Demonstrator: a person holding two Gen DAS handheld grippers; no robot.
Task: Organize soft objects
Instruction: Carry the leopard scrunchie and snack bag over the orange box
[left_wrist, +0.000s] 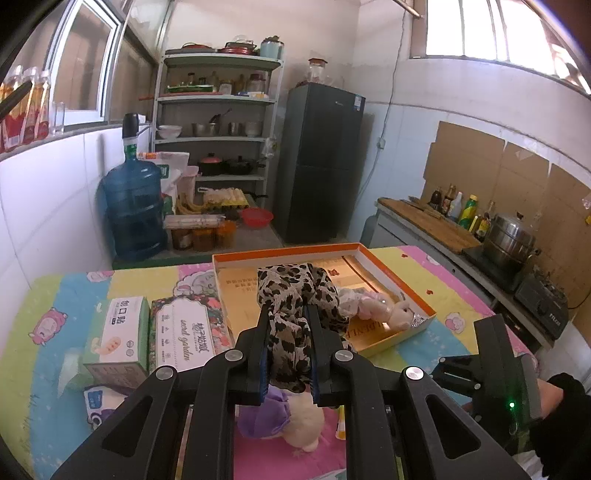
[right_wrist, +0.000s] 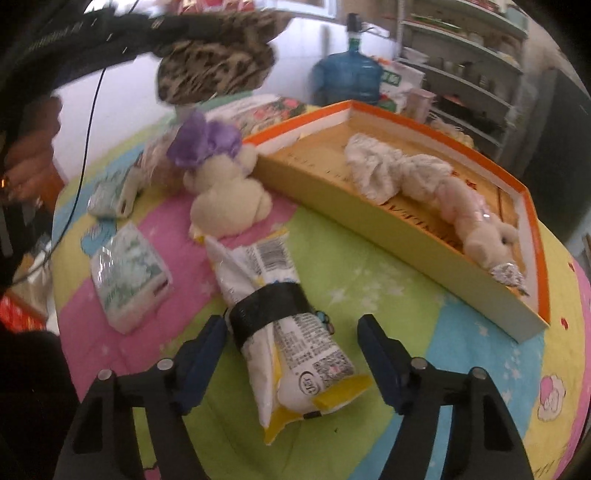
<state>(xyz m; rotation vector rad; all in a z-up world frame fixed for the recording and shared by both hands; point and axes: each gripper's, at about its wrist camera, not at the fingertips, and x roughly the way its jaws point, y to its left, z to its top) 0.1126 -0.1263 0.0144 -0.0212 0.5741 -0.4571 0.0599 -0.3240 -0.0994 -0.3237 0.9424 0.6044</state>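
On the table (right_wrist: 369, 295), over its pastel cartoon-print cover, we list the following.

1. Leopard-print cloth (left_wrist: 295, 314): soft, tan with dark blotches, bunched into a long drape. Our left claw (left_wrist: 286, 314) is clamped on it; the cloth hangs between the fingers and runs away from the camera toward the orange-rimmed box (left_wrist: 406, 291), its far end over the box's near part.

2. Orange-rimmed box: shallow, tan-floored, open. Inside lie a crumpled white cloth (right_wrist: 373, 170) and a pale pink plush toy (right_wrist: 480, 221), end to end along the box's length, the plush toward the right corner in the right wrist view.

3. Rolled plastic packet (right_wrist: 280, 332): white and yellow, printed with barcodes, bound around its middle by a black band (right_wrist: 269, 310). Its long axis runs from the near claw up and left toward the cream plush. Our right claw (right_wrist: 291, 332) has its fingers apart on either side of the packet, not pressing it.

4. Cream plush with purple bow (right_wrist: 221, 192): lying just beyond the packet's far end, beside the box's near wall.

5. Two tissue packs (right_wrist: 129, 280), green-printed, left of the packet.

6. Two cartons (left_wrist: 118, 336), upright, left of the box in the left wrist view.
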